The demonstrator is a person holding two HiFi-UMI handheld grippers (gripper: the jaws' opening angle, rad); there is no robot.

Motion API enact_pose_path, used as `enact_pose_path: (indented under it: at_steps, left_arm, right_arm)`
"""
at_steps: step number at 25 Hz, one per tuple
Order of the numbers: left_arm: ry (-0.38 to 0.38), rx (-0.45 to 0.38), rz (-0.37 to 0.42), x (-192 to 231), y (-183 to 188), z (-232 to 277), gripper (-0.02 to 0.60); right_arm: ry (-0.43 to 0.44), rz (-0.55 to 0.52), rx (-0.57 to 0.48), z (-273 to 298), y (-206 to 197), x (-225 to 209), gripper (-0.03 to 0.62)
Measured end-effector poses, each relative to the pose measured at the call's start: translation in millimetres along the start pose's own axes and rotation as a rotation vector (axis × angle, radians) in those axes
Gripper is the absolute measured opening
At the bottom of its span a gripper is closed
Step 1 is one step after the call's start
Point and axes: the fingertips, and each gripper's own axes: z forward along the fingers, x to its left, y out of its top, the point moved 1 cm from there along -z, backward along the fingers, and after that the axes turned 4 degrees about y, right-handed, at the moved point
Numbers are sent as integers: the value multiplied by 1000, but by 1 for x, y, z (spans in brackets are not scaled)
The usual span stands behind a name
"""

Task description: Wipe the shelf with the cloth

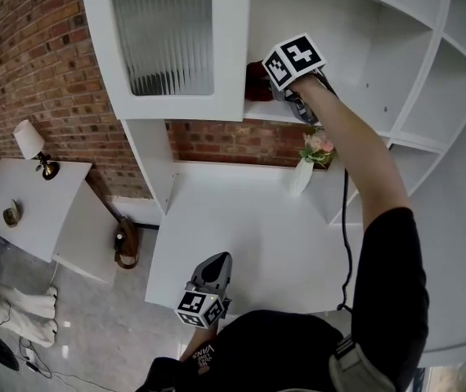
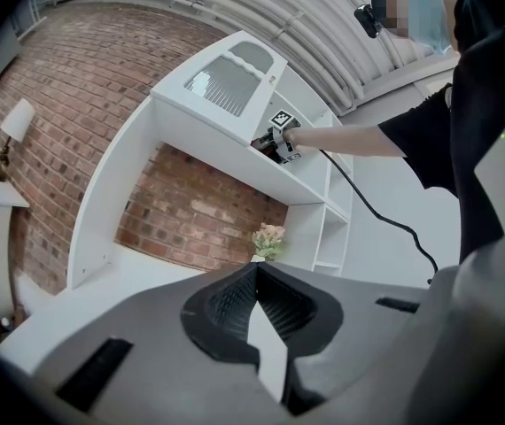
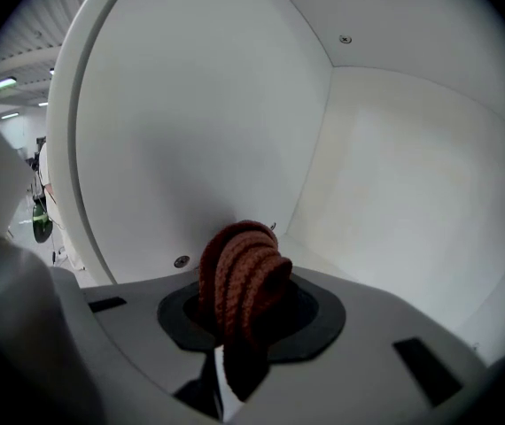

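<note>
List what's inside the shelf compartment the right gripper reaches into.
Only the right gripper shut on a reddish-brown cloth, against bare white walls. The door hides its left side from the head view.

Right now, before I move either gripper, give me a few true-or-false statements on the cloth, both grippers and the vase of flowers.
1. The right gripper has the cloth between its fingers. True.
2. The cloth is blue. False: it is reddish brown.
3. The right gripper is up inside the white shelf compartment. True.
4. The left gripper holds the vase of flowers. False: its fingers are together on nothing, low over the desk. The vase stands on the desk, by the shelving.
</note>
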Motion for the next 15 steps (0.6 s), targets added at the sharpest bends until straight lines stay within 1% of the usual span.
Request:
enact_pose_path:
  at_steps: [6, 11, 15]
  left_arm:
    - [-19, 6, 2, -5, -3, 1, 8]
    - [-58, 18, 0, -17, -6, 10, 8]
    - [-100, 31, -2, -29, -9, 19, 8]
  right_arm:
    - [-57, -19, 39, -13, -14, -18, 98]
    - [-132, 6, 78, -39, -40, -56, 98]
    - [-217, 30, 126, -65, -66, -90, 98]
